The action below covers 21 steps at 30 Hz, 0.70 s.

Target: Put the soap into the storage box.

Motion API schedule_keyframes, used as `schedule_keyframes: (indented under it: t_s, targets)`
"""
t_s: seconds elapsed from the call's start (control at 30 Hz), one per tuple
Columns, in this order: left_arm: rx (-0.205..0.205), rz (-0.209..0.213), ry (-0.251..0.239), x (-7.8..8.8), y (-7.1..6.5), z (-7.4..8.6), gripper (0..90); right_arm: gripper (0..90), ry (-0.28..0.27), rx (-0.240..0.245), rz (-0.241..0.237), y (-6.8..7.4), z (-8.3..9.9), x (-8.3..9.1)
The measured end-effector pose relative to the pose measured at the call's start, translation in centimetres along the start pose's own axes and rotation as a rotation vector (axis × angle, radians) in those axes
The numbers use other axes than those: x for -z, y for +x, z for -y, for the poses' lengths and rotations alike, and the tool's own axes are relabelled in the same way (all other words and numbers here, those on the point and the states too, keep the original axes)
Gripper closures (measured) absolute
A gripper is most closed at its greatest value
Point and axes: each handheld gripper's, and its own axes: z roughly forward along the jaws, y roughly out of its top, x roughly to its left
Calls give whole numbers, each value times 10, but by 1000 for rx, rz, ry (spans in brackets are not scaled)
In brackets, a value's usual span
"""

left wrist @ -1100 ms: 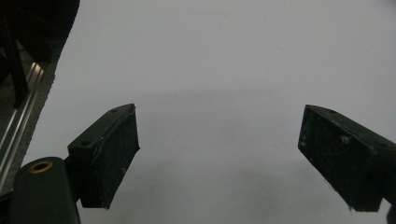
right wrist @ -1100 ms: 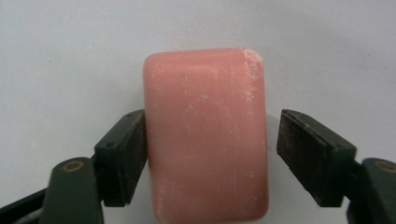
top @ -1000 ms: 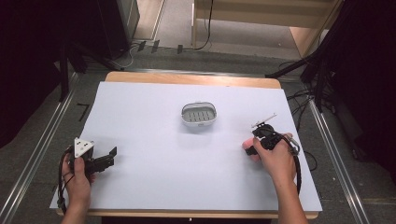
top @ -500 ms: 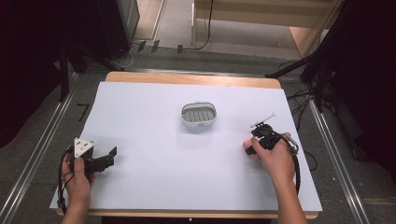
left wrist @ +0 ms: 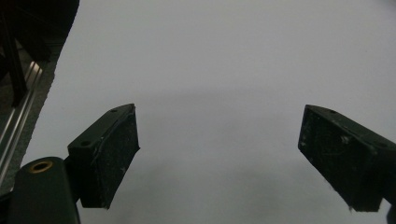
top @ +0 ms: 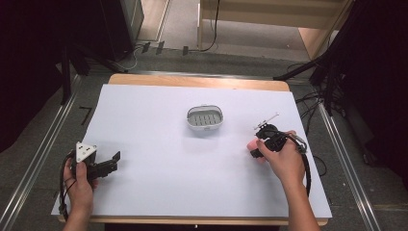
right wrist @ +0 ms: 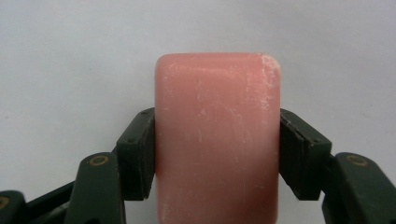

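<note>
At the near edge of the high view, the left hand (top: 79,180) comes in from the bottom and rests on the white sheet (top: 159,187) near its left corner, holding the left gripper (top: 113,161) low and level, its grey plate on top and its jaws aimed toward the table's middle. In the left gripper view those jaws stand wide apart with nothing between them, only bare sheet ahead. Its cable loops around the wrist at the sheet's edge. On the other side, the right hand (top: 284,161) reaches in farther up the table, forearm slanting from the bottom edge, wrist bent so the right gripper (top: 255,149) points down and inward at the sheet. The right gripper view shows its jaws closed on a pink soap (right wrist: 217,135), both pads pressed flat against the bar's long sides; the bar stands out beyond the pads, its rounded far end over the sheet. The jaws have just been closing with the soap between them. From above, the soap (top: 252,146) peeks out as a small pink spot at the gripper's tip, down at the sheet on the table's right half. Beyond it, nearer the middle and apart from the gripper, sits a grey dish (top: 192,118) with a slotted floor. Nothing lies between soap and dish.
</note>
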Motion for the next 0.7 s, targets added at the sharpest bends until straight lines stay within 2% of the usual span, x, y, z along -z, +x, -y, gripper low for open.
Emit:
schedule_keyframes:
  t_s: [0.1,0.17,0.3,0.43,0.67,0.7]
  targets:
    - [1,1,1,0,0,0,131,386,0,28,3,2,-4,2]
    - [0,1,0,0,0,0,131,386,-4,76,6,6,-9,3]
    - [1,2,0,0,0,0,131,386,-4,123,4,11,-18,4]
    - [1,2,0,0,0,0,131,386,-4,151,1,15,-24,4]
    - [1,2,0,0,0,0,131,386,-17,219,-37,22,-38,4]
    - [0,2,0,0,0,0,131,385,-20,246,-47,24,-42,4]
